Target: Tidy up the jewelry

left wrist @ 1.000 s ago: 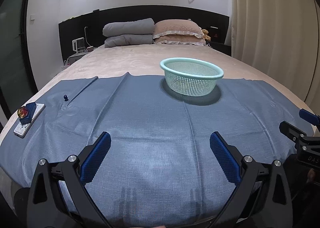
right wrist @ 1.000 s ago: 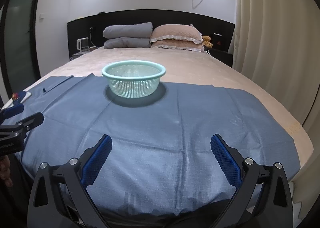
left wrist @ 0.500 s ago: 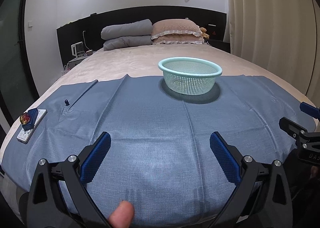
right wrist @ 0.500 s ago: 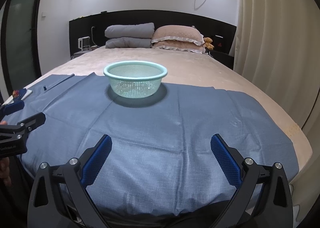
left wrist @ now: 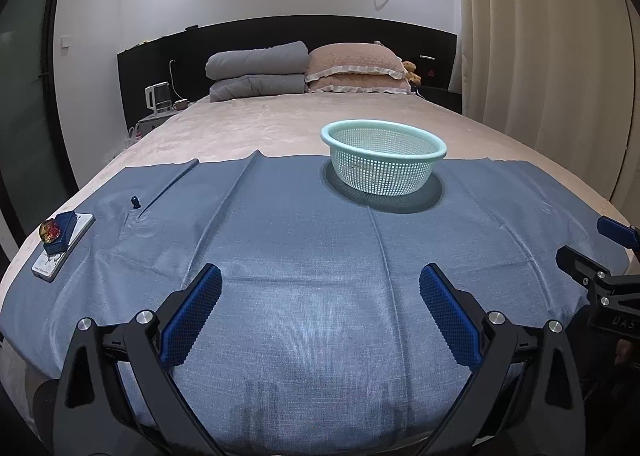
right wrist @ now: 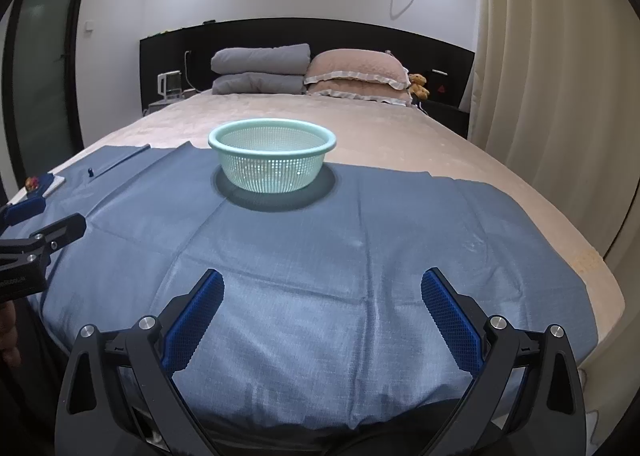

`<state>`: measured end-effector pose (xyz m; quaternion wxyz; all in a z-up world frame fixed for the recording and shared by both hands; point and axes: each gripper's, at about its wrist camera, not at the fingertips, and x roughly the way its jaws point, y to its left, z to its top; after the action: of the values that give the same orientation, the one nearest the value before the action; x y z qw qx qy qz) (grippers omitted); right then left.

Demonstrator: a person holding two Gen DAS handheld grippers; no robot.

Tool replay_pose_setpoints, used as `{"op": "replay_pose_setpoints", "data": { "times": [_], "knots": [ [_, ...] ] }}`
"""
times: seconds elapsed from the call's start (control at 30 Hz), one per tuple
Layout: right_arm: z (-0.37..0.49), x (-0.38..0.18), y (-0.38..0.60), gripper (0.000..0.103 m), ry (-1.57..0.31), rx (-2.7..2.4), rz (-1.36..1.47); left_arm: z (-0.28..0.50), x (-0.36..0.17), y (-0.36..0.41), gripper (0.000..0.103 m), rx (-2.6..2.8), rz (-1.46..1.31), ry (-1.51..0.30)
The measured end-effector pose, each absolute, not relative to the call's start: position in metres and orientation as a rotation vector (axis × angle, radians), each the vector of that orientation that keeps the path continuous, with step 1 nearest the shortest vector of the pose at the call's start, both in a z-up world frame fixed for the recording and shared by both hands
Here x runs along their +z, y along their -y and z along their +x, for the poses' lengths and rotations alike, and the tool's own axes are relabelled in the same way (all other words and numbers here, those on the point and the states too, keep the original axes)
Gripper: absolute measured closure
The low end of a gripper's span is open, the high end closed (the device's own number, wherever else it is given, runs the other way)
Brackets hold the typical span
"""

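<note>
A mint-green mesh basket (left wrist: 383, 161) (right wrist: 272, 159) stands on a blue cloth (left wrist: 304, 256) spread over the bed. At the cloth's far left lies a white flat box (left wrist: 64, 246) with a small blue case (left wrist: 60, 230) and a red-gold jewel (left wrist: 50, 230) on it; the right wrist view shows them small at its left edge (right wrist: 38, 181). A tiny dark blue piece (left wrist: 135, 201) lies nearby. My left gripper (left wrist: 320, 284) and right gripper (right wrist: 322, 288) are open and empty above the cloth's near part.
Grey folded quilts (left wrist: 256, 71) and pink pillows (left wrist: 356, 67) lie at the headboard. A kettle (left wrist: 158, 97) stands on the bedside stand. Curtains (left wrist: 540, 55) hang along the right. The bed's front edge is just below the grippers.
Both views have risen and drawn slightly nearer over the cloth. A fingertip seen at the bottom of the left view half a second ago is gone. Both grippers stay open.
</note>
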<state>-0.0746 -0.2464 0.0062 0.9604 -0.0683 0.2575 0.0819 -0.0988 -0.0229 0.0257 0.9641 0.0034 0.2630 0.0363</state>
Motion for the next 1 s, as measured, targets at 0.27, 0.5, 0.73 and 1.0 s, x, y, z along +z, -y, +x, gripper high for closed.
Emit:
{"op": "replay_pose_setpoints", "data": {
  "times": [0.27,0.5,0.73,1.0],
  "knots": [
    [-0.0756,0.0052,0.2458,0.008,-0.52,0.164,-0.141,-0.0956,0.0241,0.0246,0.006,0.081,0.016,-0.552],
    [-0.0756,0.0041,0.2465,0.008,-0.525,0.169,-0.139,-0.0954,0.0214,0.0236,0.006,0.084,0.014,-0.569],
    [-0.0801,0.0049,0.2448,0.01,-0.509,0.195,-0.15,-0.0961,0.02,0.0268,0.006,0.074,0.03,-0.573],
    [-0.0774,0.0017,0.2487,0.06,-0.544,0.192,-0.129,-0.0983,0.0214,0.0298,0.006,0.081,0.055,-0.564]
  ]
}}
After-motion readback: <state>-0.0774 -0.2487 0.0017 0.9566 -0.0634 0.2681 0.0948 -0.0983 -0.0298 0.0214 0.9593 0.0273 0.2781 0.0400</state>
